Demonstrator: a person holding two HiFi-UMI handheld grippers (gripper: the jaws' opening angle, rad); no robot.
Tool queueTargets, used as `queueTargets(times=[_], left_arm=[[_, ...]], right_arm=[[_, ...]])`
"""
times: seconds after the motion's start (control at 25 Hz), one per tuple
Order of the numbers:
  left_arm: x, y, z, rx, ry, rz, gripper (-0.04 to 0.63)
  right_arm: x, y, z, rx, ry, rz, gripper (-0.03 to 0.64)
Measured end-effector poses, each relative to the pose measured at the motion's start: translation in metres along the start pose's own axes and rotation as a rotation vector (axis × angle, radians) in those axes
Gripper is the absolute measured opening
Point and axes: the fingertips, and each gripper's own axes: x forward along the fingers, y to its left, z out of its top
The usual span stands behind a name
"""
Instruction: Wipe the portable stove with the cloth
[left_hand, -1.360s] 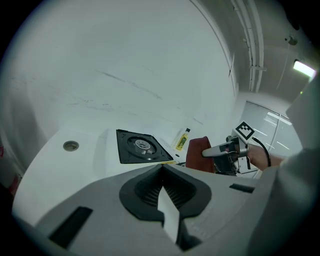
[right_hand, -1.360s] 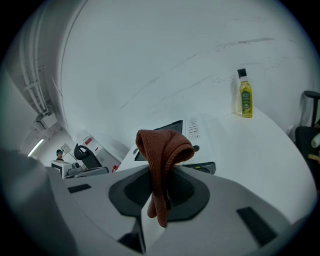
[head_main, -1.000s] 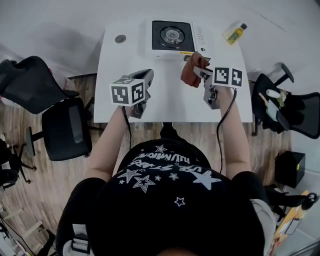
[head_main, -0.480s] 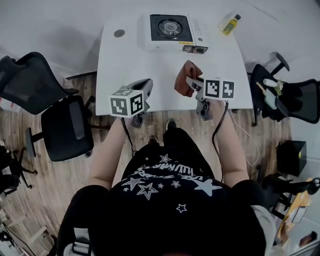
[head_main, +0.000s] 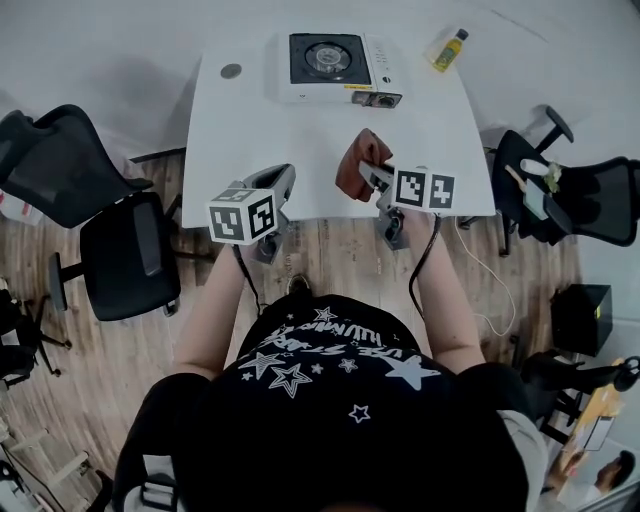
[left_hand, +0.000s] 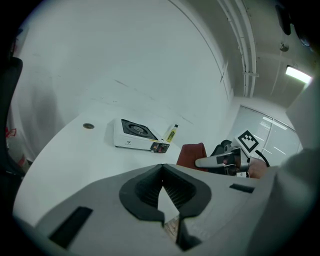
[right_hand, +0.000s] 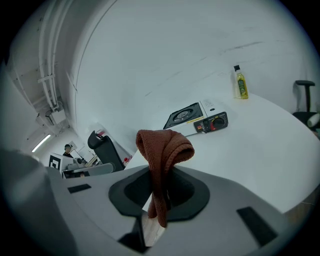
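both grippers are drawn back toward the person compared with a second ago: the cloth (head_main: 352, 166), which then hung just in front of the stove (head_main: 330, 65), now hangs over the near edge of the table (head_main: 300, 130), well apart from the stove. the left gripper (head_main: 283, 178) has also come back to that near edge, with its jaws pressed together and nothing between them. the right gripper (head_main: 368, 172) has its jaws clamped on the cloth, the lower end trailing down between them.

black office chairs stand on the wood floor (head_main: 90, 360), one at the left (head_main: 130, 255) and one at the right (head_main: 590, 200). only bare white tabletop lies between the cloth and the stove. a round cap (head_main: 231, 71) sits in the table at the far left corner, and a bottle (head_main: 446, 50) of yellow liquid stands near the far right corner, just beside the stove.

the cloth is reddish-brown and coarse-woven, folded into a hump above the right jaws in the right gripper view. the stove sits at the far middle of the table: white body, black top with a round burner, and a front panel with a dark knob.
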Motion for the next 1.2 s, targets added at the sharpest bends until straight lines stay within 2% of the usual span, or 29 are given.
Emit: queueTargets(times=[0.24,0.4,0.72,1.2], left_arm=[[-0.01,-0.019,-0.015,-0.033,-0.032,0.057,0.008],[-0.018,-0.048,-0.032,-0.039,-0.04,0.082,0.008],[-0.036,-0.096,-0.058,-0.034,-0.05,0.097,0.008],[-0.058,-0.14,-0.082,-0.024,-0.065,0.091,0.008]], right_arm=[[-0.027,-0.005,-0.03,-0.006,0.026,0.027,0.058],[-0.051,-0.009,-0.045,-0.03,0.043,0.052,0.058],[-0.091,-0.005,-0.064,-0.056,0.045,0.089,0.058],[-0.139,-0.001,-0.098,-0.072,0.042,0.095,0.058]])
